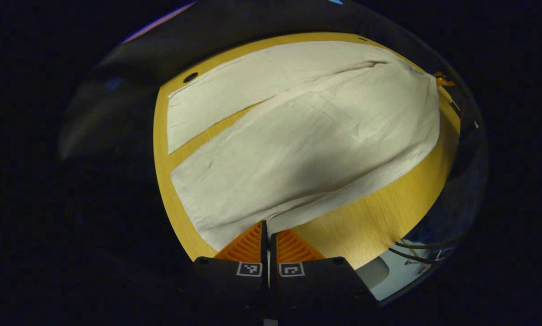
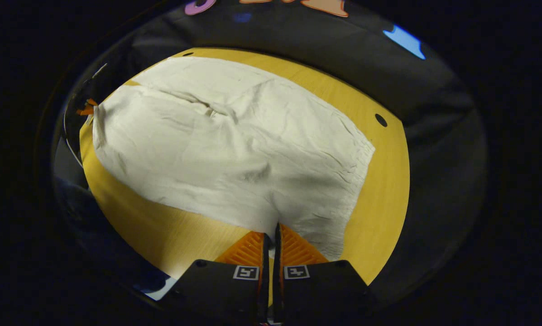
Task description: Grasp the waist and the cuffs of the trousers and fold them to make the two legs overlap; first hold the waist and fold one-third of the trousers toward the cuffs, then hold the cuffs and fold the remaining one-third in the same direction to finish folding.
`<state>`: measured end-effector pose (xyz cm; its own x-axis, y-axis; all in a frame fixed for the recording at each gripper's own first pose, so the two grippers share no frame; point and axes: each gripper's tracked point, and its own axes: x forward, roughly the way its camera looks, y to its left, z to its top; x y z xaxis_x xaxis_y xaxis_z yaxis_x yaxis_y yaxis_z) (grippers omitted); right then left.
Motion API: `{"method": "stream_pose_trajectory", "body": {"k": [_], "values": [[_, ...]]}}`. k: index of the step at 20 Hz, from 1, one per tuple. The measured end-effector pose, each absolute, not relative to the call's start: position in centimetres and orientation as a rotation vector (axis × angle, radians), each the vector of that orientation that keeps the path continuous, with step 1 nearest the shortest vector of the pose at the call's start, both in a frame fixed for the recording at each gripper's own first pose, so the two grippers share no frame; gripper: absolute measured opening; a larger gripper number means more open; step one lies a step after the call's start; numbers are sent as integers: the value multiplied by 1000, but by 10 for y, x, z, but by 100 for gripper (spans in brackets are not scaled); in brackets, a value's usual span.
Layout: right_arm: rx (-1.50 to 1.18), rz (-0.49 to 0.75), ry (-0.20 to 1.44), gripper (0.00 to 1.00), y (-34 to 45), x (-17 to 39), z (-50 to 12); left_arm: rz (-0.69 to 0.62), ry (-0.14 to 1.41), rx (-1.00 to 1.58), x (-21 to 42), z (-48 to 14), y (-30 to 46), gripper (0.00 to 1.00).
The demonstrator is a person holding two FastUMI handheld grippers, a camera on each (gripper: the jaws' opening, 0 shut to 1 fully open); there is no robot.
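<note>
You are working in a staged recording booth, not a lived-in room: black cloth [image 2: 434, 149] hangs as a wall close behind a bare yellow wooden table [image 1: 379, 213] drilled with round holes [image 2: 381, 120], and loose cables [image 1: 415, 253] trail off its edge.

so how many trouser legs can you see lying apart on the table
2: one cream cloth trouser leg toward the yellow wooden table's far edge, the other leg nearer, pinched at its edge by the left gripper.
</note>
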<state>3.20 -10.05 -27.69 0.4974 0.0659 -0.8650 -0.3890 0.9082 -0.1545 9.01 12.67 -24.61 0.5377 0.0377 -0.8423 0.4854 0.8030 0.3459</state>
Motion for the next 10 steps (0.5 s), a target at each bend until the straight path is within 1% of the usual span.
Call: {"method": "stream_pose_trajectory", "body": {"k": [2,3,4,5,7,9,10], "values": [[-272,222,954,5,-97,51,-261,-238,865,502,133,-222,107,0],[-232,191,918,6,-95,61,-253,-212,816,475,156,-209,99,0],[-189,162,879,5,-94,74,-242,-190,757,462,181,-194,91,0],[-145,131,841,6,-93,86,-234,-165,697,452,206,-179,84,0],[-65,79,767,6,-92,110,-216,-118,570,435,261,-146,72,0],[-9,45,708,6,-93,131,-202,-70,488,401,315,-118,64,0],[12,30,681,6,-95,141,-194,-48,455,372,303,-95,74,0]]}}
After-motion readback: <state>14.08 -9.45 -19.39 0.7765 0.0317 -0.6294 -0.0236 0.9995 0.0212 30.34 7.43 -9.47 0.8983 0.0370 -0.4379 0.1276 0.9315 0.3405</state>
